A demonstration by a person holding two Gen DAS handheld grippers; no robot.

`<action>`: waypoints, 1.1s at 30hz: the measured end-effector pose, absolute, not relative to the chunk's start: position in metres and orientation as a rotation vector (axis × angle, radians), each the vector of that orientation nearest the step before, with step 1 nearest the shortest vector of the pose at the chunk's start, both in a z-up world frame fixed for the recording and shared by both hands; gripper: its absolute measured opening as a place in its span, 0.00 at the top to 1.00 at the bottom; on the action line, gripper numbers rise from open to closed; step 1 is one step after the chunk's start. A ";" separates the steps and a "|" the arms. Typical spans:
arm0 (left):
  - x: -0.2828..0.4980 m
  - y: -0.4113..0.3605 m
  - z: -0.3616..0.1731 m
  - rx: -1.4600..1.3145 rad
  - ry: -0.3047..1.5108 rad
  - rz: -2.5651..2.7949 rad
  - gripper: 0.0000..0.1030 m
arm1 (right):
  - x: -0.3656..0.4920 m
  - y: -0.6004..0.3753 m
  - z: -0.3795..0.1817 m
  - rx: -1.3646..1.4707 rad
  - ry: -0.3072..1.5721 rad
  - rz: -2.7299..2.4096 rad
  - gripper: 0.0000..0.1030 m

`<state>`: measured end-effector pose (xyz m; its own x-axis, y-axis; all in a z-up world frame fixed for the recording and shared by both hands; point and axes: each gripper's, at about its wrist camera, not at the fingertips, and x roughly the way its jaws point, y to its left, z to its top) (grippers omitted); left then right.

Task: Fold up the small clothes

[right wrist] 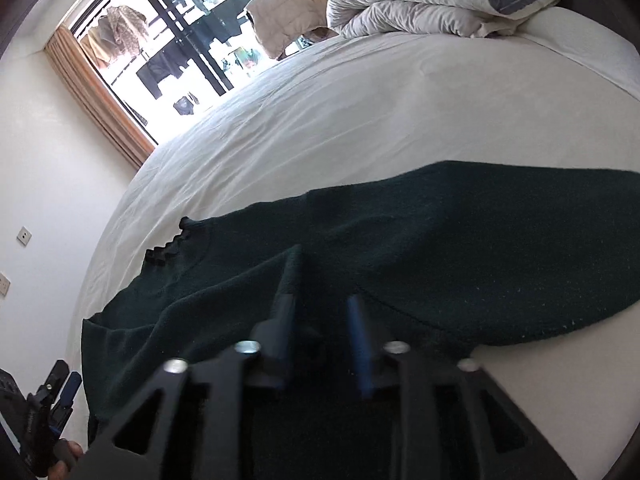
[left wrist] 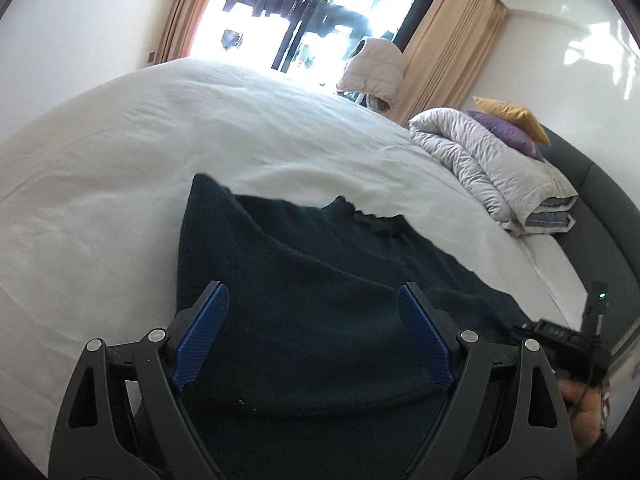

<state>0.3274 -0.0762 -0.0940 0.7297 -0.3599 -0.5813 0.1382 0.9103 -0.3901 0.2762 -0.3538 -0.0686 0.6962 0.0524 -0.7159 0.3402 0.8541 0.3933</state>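
Observation:
A dark green knitted sweater (left wrist: 320,300) lies spread on the white bed sheet (left wrist: 120,160); its ribbed collar (left wrist: 372,220) points toward the far side. My left gripper (left wrist: 314,304) is open, its blue pads (left wrist: 204,332) spread wide just above the sweater's body. In the right wrist view the same sweater (right wrist: 440,240) stretches across the bed. My right gripper (right wrist: 320,304) has its fingers partly closed with a raised fold of the sweater's fabric (right wrist: 290,268) at the left finger; whether it grips the fabric is unclear. The right gripper also shows in the left wrist view (left wrist: 568,336).
A folded grey duvet (left wrist: 492,164) with purple and yellow pillows (left wrist: 516,124) is stacked at the head of the bed, next to a dark headboard (left wrist: 592,200). A beige jacket (left wrist: 376,68) hangs by the window with tan curtains (left wrist: 448,40).

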 end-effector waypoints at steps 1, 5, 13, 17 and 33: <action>0.328 -0.073 -0.107 -0.344 0.720 -0.272 0.16 | 0.278 -0.354 -0.070 0.521 0.793 -0.181 0.23; 0.330 -0.055 -0.125 -0.464 0.706 -0.322 0.16 | 0.281 -0.364 -0.083 0.631 0.831 -0.154 0.40; 0.336 -0.063 -0.133 -0.433 0.732 -0.303 0.16 | 0.284 -0.339 -0.085 0.460 0.885 -0.127 0.90; 0.341 -0.063 -0.135 -0.420 0.750 -0.252 0.23 | 0.272 -0.336 -0.083 0.416 0.882 -0.174 0.92; 0.336 -0.046 -0.143 -0.483 0.704 -0.241 0.41 | 0.266 -0.285 -0.032 0.533 0.699 0.108 0.56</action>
<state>0.3360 -0.0459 -0.1432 0.7406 -0.3698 -0.5611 0.0516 0.8638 -0.5012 0.2657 -0.2852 -0.0319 0.7657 0.2689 -0.5843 0.0801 0.8615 0.5015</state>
